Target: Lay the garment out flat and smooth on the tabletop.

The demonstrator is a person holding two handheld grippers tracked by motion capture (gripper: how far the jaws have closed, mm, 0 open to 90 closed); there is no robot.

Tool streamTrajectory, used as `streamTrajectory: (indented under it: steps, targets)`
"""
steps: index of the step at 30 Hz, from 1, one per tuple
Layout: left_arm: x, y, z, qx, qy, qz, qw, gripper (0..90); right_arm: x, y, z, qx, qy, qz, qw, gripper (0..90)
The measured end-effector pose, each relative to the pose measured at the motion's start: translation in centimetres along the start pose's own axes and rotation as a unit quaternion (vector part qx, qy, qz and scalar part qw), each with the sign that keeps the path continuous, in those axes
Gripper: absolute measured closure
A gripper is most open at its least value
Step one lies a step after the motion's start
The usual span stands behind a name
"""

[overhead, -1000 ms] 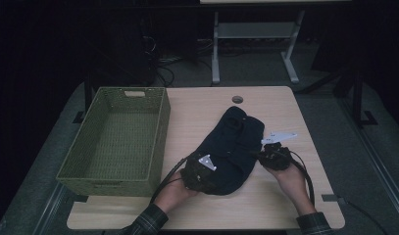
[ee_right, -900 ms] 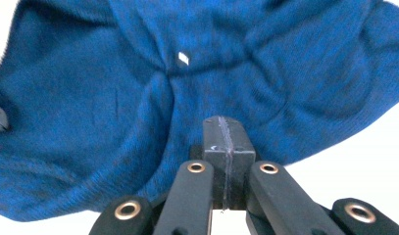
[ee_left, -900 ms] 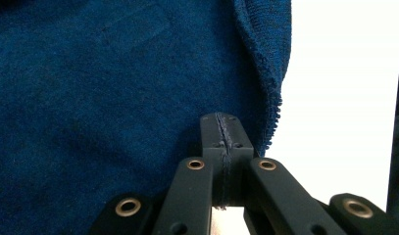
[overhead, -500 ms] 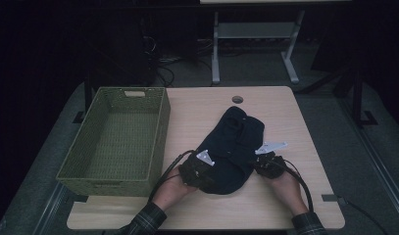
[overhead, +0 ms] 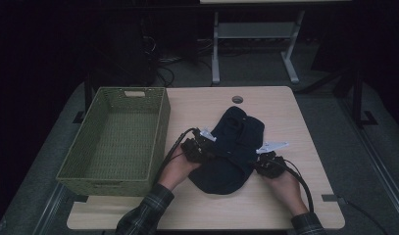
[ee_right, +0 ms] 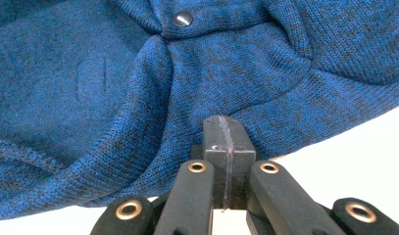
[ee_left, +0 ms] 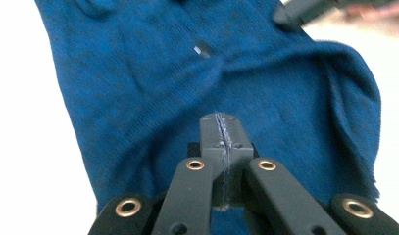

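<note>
Dark blue knitted garment point(overhead: 234, 149) lies crumpled on the wooden table point(overhead: 285, 112), right of the green woven basket point(overhead: 116, 137) and near the person's edge. Its fabric shows folds and a metal snap button point(ee_right: 182, 18). Both forearms enter from the bottom edge, one hand at each side of the garment. The left gripper point(overhead: 199, 147) has its jaws closed on the garment's left edge. The right gripper point(overhead: 265, 161) has its jaws closed, pinching cloth at the right edge.

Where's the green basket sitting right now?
In the high view, the green basket stands on the table's left side, left of the blue garment.
</note>
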State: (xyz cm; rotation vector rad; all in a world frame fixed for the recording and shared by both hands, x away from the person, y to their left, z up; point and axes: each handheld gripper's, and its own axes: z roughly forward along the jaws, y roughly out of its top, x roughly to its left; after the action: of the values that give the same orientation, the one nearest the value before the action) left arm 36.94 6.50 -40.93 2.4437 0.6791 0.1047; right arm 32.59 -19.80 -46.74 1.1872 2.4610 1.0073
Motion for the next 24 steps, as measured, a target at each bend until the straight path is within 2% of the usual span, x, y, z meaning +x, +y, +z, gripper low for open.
streamTrajectory:
  steps: [3,6,13,16,18,21,24]
  targets:
    - [0.7,0.8,0.2,-0.006,0.010,-0.002,0.9999,90.0,-0.1,0.0,0.0,-0.003,0.000,-0.001,1.0000,90.0]
    - [1.5,1.4,0.7,0.000,0.028,0.003,0.9996,90.0,0.0,0.0,0.0,-0.001,-0.001,-0.002,1.0000,90.0]
    - [3.9,1.8,2.7,0.004,0.053,-0.023,0.9983,90.0,0.2,0.0,0.0,0.000,-0.007,-0.007,1.0000,89.9]
    - [4.7,1.9,3.4,0.015,0.071,-0.022,0.9972,90.0,0.2,0.0,0.0,0.002,-0.009,-0.009,0.9999,89.9]
    - [5.0,1.8,4.2,0.015,0.068,-0.032,0.9971,90.0,0.2,0.0,0.0,0.002,-0.009,-0.009,0.9999,89.9]
    - [5.3,1.5,5.1,0.037,0.076,-0.030,0.9960,90.0,0.3,0.0,0.0,0.003,-0.009,-0.009,0.9999,90.0]
    - [5.3,1.4,5.2,0.036,0.077,-0.033,0.9958,90.0,0.3,0.0,0.0,0.003,-0.012,-0.012,0.9999,90.0]
